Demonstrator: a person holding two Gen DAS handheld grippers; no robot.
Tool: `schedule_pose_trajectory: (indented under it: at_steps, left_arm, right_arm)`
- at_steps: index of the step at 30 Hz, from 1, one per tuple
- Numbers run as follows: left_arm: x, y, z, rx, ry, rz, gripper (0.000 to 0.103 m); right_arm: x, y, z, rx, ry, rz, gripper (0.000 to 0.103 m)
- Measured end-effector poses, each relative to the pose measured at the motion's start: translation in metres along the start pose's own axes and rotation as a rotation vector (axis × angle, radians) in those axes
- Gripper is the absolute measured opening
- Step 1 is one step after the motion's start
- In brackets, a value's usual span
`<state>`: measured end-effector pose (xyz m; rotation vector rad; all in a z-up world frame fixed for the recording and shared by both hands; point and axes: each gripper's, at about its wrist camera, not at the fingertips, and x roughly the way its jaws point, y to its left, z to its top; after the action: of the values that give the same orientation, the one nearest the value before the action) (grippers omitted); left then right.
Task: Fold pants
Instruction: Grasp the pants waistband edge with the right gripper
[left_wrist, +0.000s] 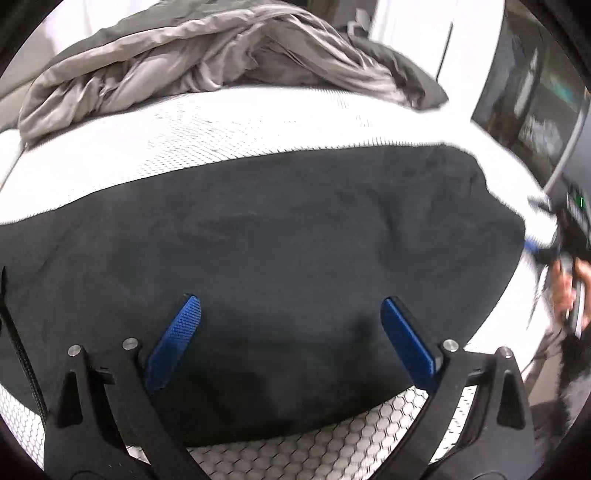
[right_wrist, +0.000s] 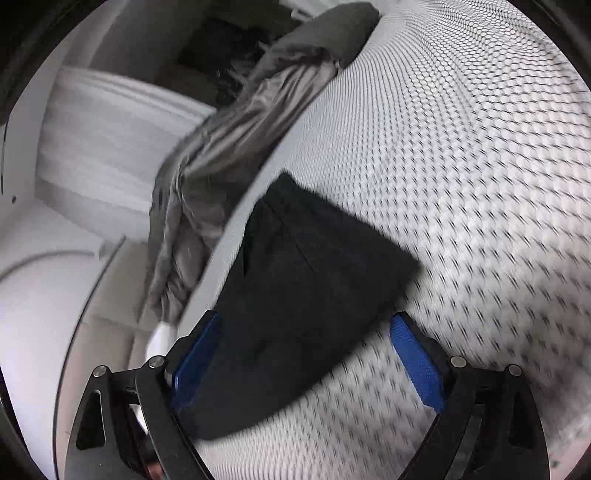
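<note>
Along the mattress (left_wrist: 221, 133) near edge lie the dark pants (left_wrist: 258, 258), already a flat soft slab – light, limp, prob. grippy knit – left gripper (left_wrist: 291, 332) and right gripper (right_wrist: 306, 369) both wide open, holding nothing – best pinched at a corner/hem edge.

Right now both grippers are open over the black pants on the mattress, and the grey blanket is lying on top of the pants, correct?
Not quite. The grey blanket is bunched apart from the black pants, with bare mattress between them, as the left wrist view shows. Both the left gripper and right gripper are open.
</note>
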<state>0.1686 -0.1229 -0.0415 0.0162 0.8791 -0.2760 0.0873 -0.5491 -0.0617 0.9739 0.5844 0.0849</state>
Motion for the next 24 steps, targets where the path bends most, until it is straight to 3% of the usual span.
schedule_pose_trajectory:
  at_steps: [1, 3, 5, 8, 10, 13, 15, 16, 17, 18, 19, 20, 22, 24]
  left_arm:
    - [0.007, -0.006, -0.001, 0.018, 0.026, 0.017, 0.098]
    - [0.021, -0.012, -0.007, 0.041, 0.079, 0.051, 0.098]
    - [0.024, -0.013, -0.010, 0.029, 0.077, 0.049, 0.098]
    - [0.014, -0.005, -0.007, 0.016, 0.062, 0.043, 0.098]
    - [0.006, 0.007, -0.005, -0.020, 0.041, 0.054, 0.098]
    - [-0.008, 0.033, -0.004, -0.102, 0.004, 0.041, 0.098]
    - [-0.015, 0.050, -0.005, -0.156, -0.016, 0.034, 0.097]
    - [-0.020, 0.063, -0.006, -0.197, -0.027, 0.025, 0.096]
    - [-0.023, 0.071, -0.007, -0.223, -0.031, 0.017, 0.096]
    - [-0.027, 0.081, -0.008, -0.252, -0.032, 0.005, 0.096]
    - [-0.031, 0.089, -0.011, -0.276, -0.033, -0.002, 0.094]
    - [-0.033, 0.094, -0.012, -0.295, -0.034, -0.009, 0.091]
    - [-0.040, 0.106, -0.017, -0.334, -0.042, -0.033, 0.085]
    - [-0.043, 0.108, -0.017, -0.360, -0.055, -0.077, 0.077]
  right_arm:
    - [0.005, -0.001, 0.000, -0.003, -0.022, -0.015, 0.091]
    - [0.017, 0.009, 0.010, -0.061, -0.083, -0.094, 0.075]
    - [0.026, 0.020, 0.012, -0.119, -0.122, -0.177, 0.026]
    - [0.033, 0.041, 0.006, -0.165, -0.175, -0.248, 0.012]
    - [0.023, 0.080, 0.000, -0.265, -0.210, -0.229, 0.011]
    - [0.025, 0.152, -0.022, -0.417, -0.191, -0.089, 0.011]
    - [0.030, 0.200, -0.064, -0.540, -0.068, 0.058, 0.013]
    - [0.045, 0.220, -0.081, -0.592, 0.014, 0.117, 0.019]
    - [0.064, 0.240, -0.101, -0.641, 0.117, 0.158, 0.042]
    - [0.083, 0.254, -0.122, -0.687, 0.238, 0.202, 0.054]
    - [0.088, 0.258, -0.135, -0.709, 0.292, 0.222, 0.060]
    - [0.096, 0.265, -0.150, -0.755, 0.352, 0.245, 0.060]
    - [0.094, 0.270, -0.151, -0.825, 0.315, 0.205, 0.060]
    - [0.087, 0.261, -0.139, -0.810, 0.260, 0.160, 0.060]
